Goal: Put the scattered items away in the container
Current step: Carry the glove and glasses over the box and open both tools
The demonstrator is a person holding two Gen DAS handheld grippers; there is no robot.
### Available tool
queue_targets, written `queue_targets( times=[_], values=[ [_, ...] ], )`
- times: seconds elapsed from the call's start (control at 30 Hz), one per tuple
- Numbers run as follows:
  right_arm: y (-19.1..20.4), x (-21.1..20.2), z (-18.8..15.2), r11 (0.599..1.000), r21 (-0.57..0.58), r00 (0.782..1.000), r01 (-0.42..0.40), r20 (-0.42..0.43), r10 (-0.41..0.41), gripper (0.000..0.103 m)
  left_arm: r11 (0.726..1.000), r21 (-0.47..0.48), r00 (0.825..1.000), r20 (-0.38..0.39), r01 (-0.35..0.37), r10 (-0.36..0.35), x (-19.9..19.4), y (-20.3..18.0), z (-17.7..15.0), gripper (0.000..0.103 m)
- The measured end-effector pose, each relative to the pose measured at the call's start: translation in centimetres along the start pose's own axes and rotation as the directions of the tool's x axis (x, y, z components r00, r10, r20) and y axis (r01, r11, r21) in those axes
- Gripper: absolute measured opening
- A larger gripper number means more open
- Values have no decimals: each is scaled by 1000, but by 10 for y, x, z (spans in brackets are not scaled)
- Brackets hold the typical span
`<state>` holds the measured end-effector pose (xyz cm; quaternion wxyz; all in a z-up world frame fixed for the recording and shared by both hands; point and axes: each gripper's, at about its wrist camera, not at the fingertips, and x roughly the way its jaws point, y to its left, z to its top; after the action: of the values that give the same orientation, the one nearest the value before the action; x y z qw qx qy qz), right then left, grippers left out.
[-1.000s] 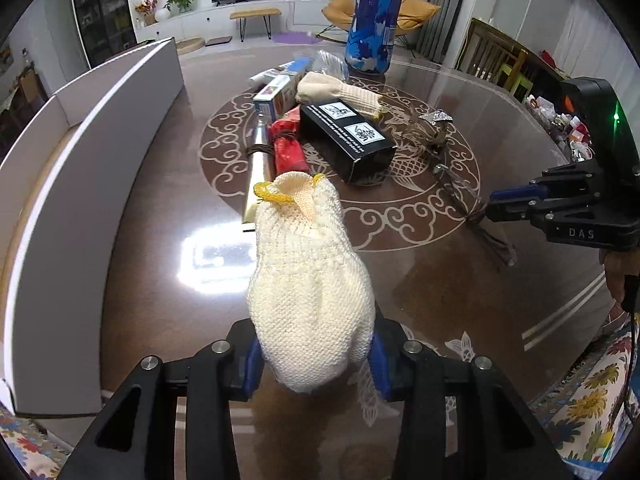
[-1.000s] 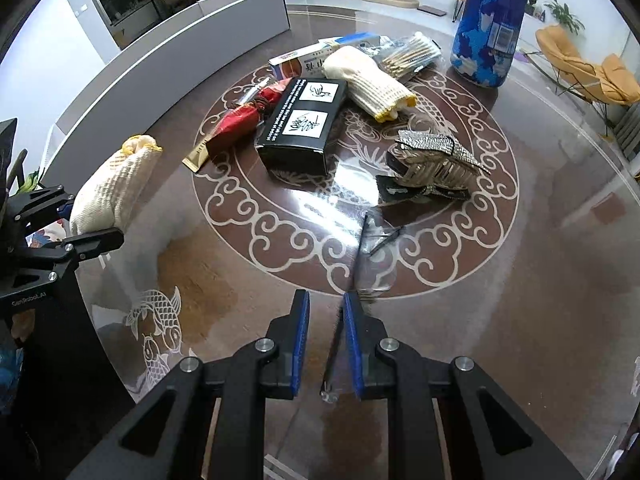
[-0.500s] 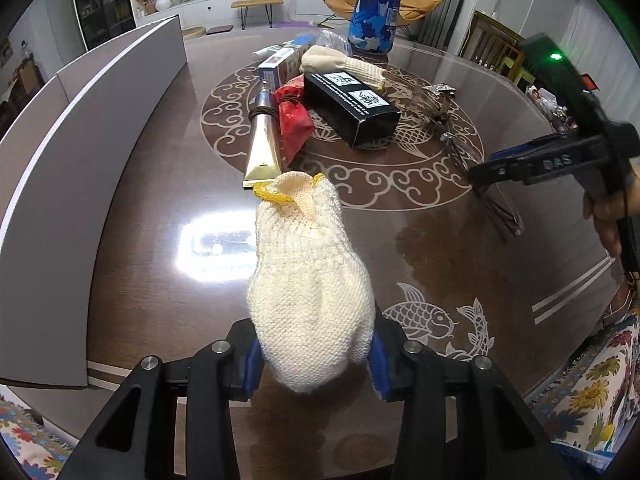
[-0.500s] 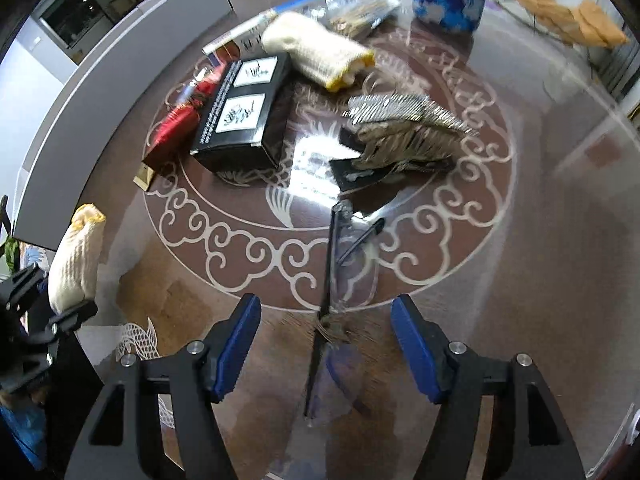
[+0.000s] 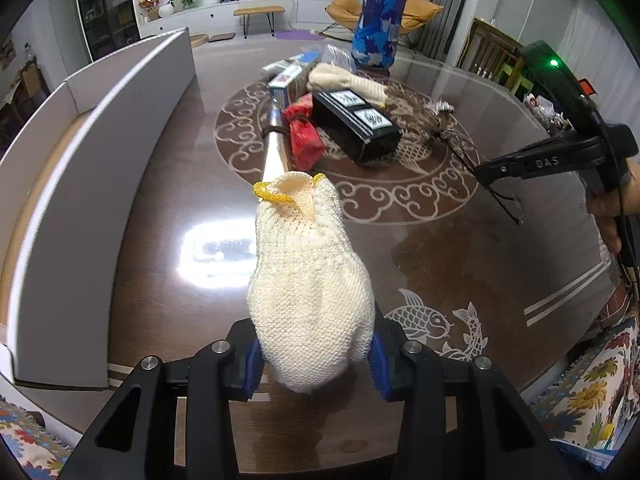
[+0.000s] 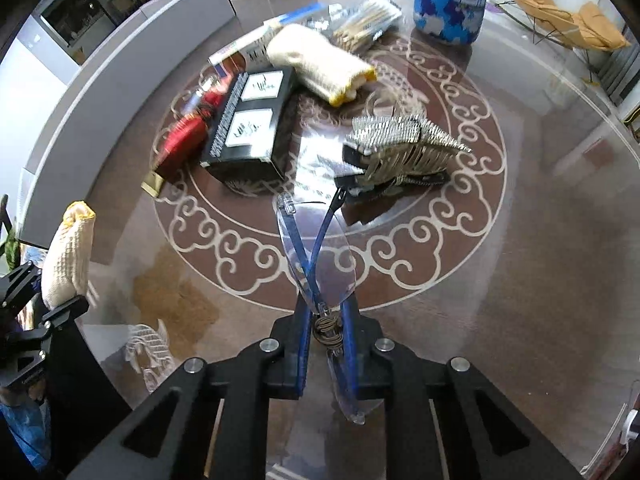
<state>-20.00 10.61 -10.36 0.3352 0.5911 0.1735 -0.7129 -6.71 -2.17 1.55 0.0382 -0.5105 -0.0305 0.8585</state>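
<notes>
Both claws now hold items: the right claw [image 6: 326, 354], wide open a moment ago, has closed on the glasses [image 6: 316, 256]; the left claw [image 5: 316, 364] still grips the glove [image 5: 308, 280], ready for the container [image 5: 100, 168]

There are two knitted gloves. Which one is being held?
The cream glove with the yellow cuff loop, clamped in the left gripper. The other glove lies on the table behind the black box.

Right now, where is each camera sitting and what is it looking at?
Left wrist: sits on the left gripper, looking down across the table at the knitted glove it holds; a hand shows.
Right wrist: sits on the right gripper, looking down at the glasses it is shut on.
Both views share the black box.
</notes>
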Motion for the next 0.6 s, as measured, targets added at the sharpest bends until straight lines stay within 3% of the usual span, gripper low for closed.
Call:
queue_targets(
  times=[0.13,0.33,0.47,0.6],
  values=[
    [14,-26,4,999,-13,998,-32,48,33,15,1000,-17,999,44,2,-1,-23,13,7,43],
    [81,-56,34,989,-82,984,-121,120,130,15,996,-83,994,108,-16,25,-72,69,20,43],
    [153,-74,76,963,-152,957,-221,156,244,15,982,-159,985,122,-99,119,-98,136,29,43],
    [242,-72,123,916,-238,913,-322,178,367,15,952,-272,979,104,-141,175,-108,208,31,43]
  ],
)
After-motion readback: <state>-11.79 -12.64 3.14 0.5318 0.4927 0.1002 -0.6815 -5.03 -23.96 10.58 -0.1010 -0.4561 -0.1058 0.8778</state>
